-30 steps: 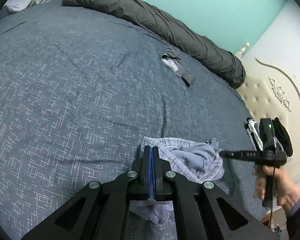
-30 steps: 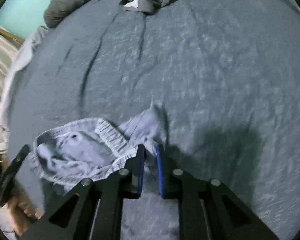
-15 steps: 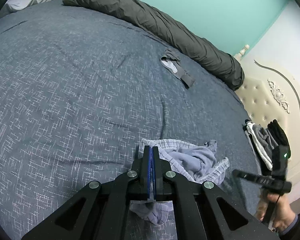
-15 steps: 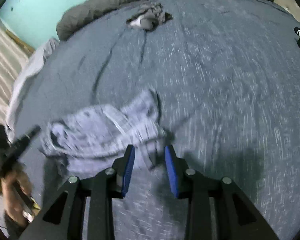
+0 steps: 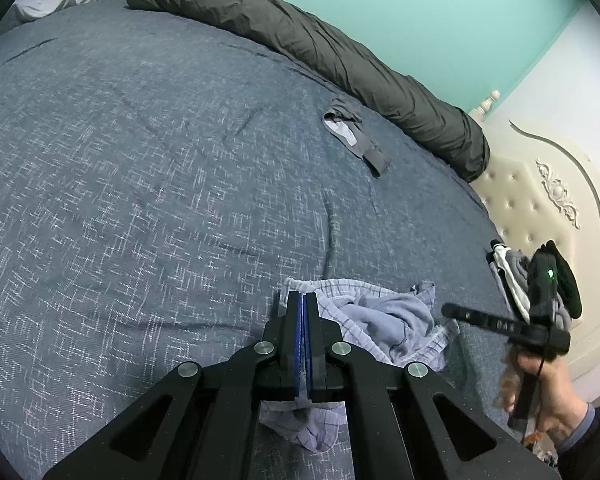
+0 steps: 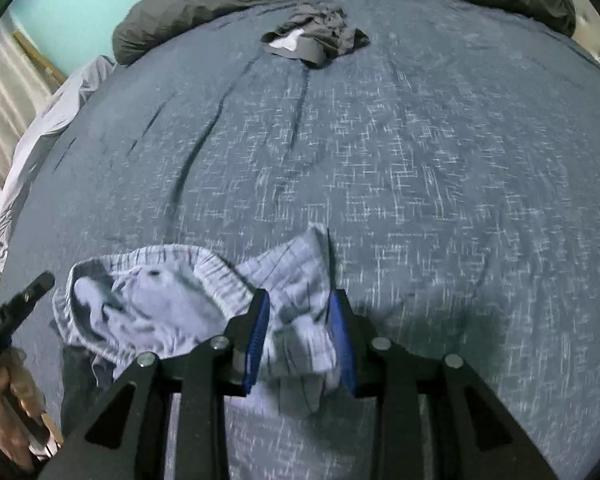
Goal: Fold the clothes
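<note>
Plaid shorts crumpled on blue bedspread; left gripper clamps waistband, right gripper agape over fabric.

Lying crumpled on the bed at lower centre of the left wrist frame: shorts, reaching in between the jaws of the right gripper. Sitting upper centre, a second garment. Stretching behind along the bed's far edge, a rolled duvet. Resting at right edge, a clothes pile.

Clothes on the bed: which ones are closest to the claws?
The light blue plaid shorts, right at both claws; the dark grey garment lies far off by the rolled duvet.
</note>
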A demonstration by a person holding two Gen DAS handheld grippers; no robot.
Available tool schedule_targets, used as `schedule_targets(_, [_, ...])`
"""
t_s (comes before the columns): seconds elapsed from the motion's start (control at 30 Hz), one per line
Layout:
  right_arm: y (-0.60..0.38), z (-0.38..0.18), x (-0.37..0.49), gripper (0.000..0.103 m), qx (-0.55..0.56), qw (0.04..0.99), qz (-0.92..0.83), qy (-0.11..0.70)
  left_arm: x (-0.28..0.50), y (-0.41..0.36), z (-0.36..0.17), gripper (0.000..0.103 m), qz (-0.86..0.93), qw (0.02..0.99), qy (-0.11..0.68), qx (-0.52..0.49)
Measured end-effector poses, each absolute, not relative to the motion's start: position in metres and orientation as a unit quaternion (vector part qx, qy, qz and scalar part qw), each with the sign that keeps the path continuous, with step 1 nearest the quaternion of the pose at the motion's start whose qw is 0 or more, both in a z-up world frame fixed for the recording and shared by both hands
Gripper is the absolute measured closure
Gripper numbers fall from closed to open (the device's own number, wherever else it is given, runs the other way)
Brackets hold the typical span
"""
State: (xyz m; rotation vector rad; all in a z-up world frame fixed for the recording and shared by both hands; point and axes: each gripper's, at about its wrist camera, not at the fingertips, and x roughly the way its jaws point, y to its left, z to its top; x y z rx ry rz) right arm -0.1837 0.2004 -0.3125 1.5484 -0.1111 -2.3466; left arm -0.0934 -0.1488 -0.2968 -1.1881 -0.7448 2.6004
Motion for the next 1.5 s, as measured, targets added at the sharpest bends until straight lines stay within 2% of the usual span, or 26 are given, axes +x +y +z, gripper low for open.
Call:
schedule_targets(0.13, [0.219,-0.3,-0.167,0.072,0.526,0.158,-0.833,-0.069,-0.094,-0.152,-0.298,0.103,0.876,0.092,-0.253,-0.401])
schedule_targets(0.4, [0.225,-0.318,-0.13,0.072,0.532,0.167,-0.83,-0.03,-0.092,-0.154,-0.298,0.102,0.875,0.09,-0.257,-0.401])
schedule_targets(0.83, [0.198,-0.333,-0.175,0.072,0.536,0.17,-0.827,-0.008,-0.094,-0.158,-0.3,0.102,0.874,0.088,-0.26,-0.401])
schedule_targets(1.13, [0.214,-0.355,-0.196,0.072,0.554,0.181,-0.806,-0.1,-0.094,-0.158,-0.301,0.102,0.873,0.09,-0.26,-0.403])
schedule_targets(1.2, [0.217,-0.355,-0.197,0.081,0.555,0.189,-0.803,-0.109,-0.095,-0.157,-0.302,0.102,0.872,0.091,-0.259,-0.404])
schedule_targets(1.23, [0.218,-0.353,-0.196,0.091,0.554,0.192,-0.803,-0.107,-0.096,-0.156,-0.302,0.102,0.872,0.092,-0.259,-0.405])
schedule_targets(1.27, [0.22,-0.349,-0.195,0.095,0.553,0.194,-0.804,-0.104,-0.096,-0.155,-0.302,0.102,0.872,0.092,-0.259,-0.406])
schedule_targets(1.5, [0.247,-0.31,-0.19,0.097,0.527,0.198,-0.819,-0.108,-0.099,-0.148,-0.302,0.101,0.872,0.098,-0.254,-0.407])
